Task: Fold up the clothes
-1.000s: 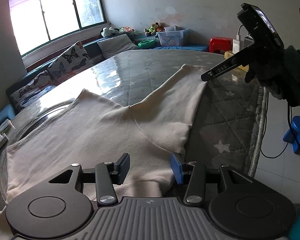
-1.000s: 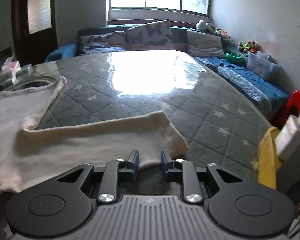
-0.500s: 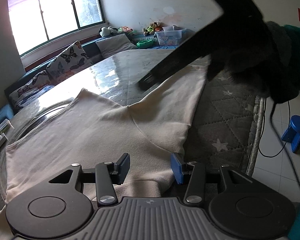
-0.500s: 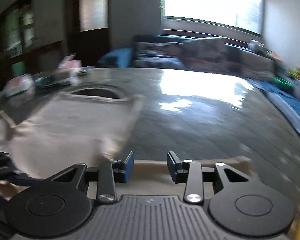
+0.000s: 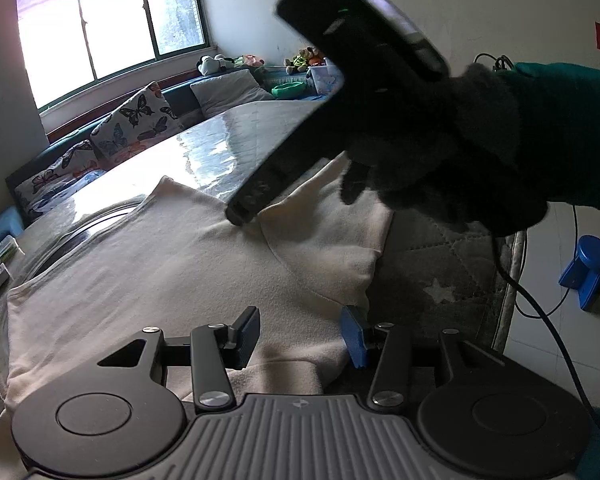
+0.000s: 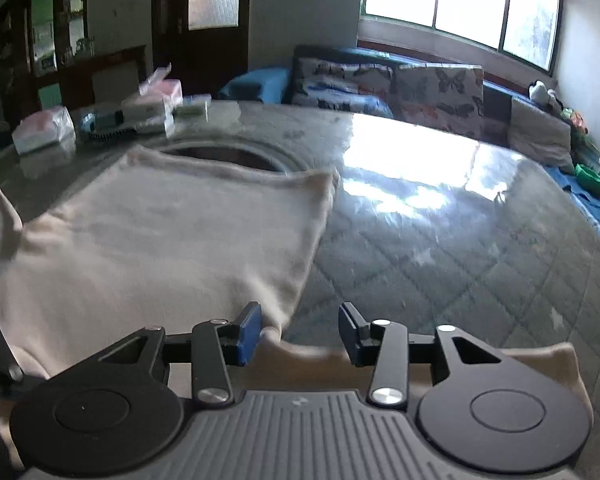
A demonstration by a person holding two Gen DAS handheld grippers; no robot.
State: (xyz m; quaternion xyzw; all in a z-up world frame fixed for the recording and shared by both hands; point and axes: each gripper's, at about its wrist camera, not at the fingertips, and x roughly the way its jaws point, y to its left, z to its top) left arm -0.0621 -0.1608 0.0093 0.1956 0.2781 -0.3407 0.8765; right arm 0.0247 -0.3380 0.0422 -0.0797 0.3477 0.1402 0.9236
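Nearest, left gripper [image 5: 300, 332] half open over the cream garment's [image 5: 160, 272] near edge, fabric between the pads but apparently not pinched. Right gripper [image 6: 300, 332] over the sleeve [image 5: 324, 236], jaws just been opening, nothing gripped, though blur makes contact hard to call. Beyond, garment spread flat on the quilted table [image 6: 440, 248], body unfolded: early stage, most folds left.

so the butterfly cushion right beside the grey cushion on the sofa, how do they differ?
Butterfly cushion carries a printed butterfly pattern; grey cushion is plain. In the left wrist view the butterfly cushion sits to the left, the grey cushion nearer the plush toys. Shared: both lean upright against the blue sofa back.
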